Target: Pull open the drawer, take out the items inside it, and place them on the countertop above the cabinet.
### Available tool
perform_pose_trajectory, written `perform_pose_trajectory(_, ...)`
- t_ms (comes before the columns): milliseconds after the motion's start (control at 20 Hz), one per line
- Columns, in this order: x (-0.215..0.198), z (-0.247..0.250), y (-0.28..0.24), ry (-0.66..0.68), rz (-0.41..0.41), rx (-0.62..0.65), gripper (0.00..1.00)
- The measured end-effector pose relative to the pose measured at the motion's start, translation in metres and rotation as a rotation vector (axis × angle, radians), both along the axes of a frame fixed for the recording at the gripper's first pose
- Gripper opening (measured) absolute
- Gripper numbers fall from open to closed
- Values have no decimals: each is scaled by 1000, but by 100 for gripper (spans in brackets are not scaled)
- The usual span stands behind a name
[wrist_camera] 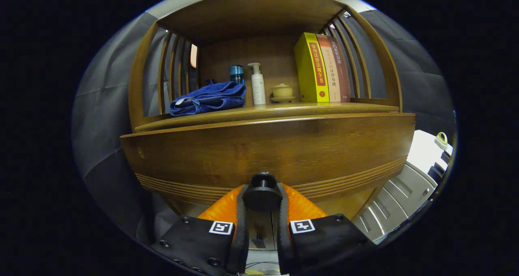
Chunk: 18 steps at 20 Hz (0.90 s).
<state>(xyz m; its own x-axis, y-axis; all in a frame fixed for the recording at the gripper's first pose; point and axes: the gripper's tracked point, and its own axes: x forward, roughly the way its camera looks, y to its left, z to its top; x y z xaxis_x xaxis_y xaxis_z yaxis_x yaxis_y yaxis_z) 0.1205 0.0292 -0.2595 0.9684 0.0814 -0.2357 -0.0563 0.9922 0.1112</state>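
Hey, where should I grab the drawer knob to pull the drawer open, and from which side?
Grip the knob on its round black head, coming straight in at the drawer front. The head is wider than its neck, so fingers closing from both sides hook behind it. The hand-held gripper already sits so, fingers flanking the head.

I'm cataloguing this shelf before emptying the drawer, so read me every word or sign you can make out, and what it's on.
"常用法律法规全书": spine of the yellow book.
"法律基础": lower spine of the middle book; its upper title is blurred.
Dark red book: spine too blurred to read.
Pump bottle: lettering too small to read.
Gripper, closed on the drawer knob: square pattern markers, no words.
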Motion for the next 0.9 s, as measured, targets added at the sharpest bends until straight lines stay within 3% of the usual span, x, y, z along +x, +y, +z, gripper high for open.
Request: perform_pose_trajectory(900, -102, -13, -2, 55, 9, -15, 38)
